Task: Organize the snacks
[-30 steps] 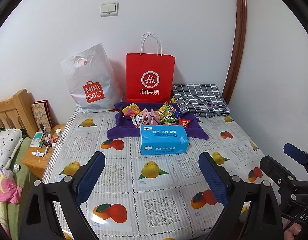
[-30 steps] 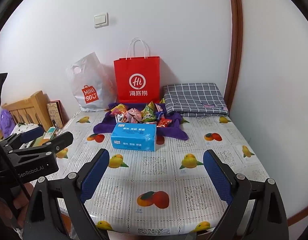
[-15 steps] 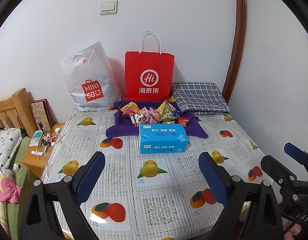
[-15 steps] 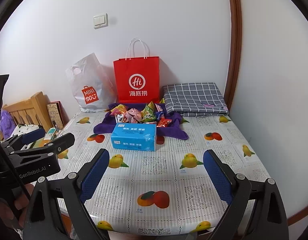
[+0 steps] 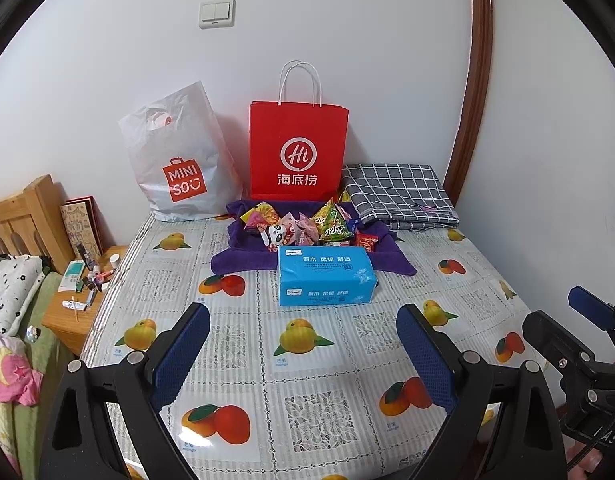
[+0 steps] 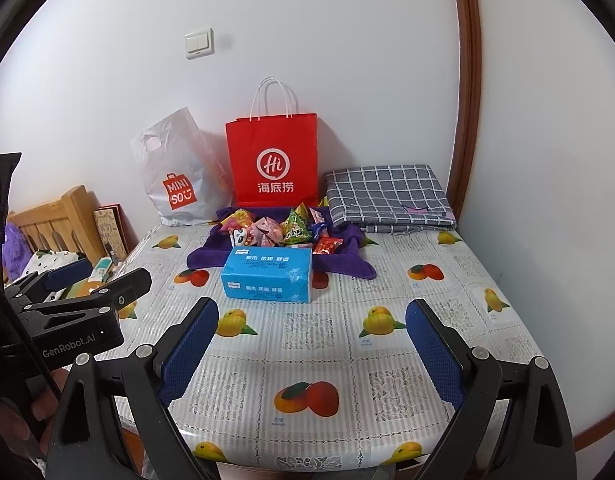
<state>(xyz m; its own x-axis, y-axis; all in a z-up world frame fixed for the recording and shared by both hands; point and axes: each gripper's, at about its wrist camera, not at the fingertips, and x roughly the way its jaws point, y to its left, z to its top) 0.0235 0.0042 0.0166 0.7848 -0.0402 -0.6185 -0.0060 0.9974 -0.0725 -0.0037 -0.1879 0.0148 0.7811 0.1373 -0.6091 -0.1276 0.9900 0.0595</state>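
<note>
Here, your left gripper and right gripper hover above the near tabletop, jaws spread wide and holding nothing. The snacks lie heaped on a purple cloth at the far side, just behind a blue tissue pack and before a red paper bag. The heap fits either gathered or awaiting sorting; any reach must clear the tissue pack. A fruit-print cover lies over the tabletop; white walls enclose it.
</note>
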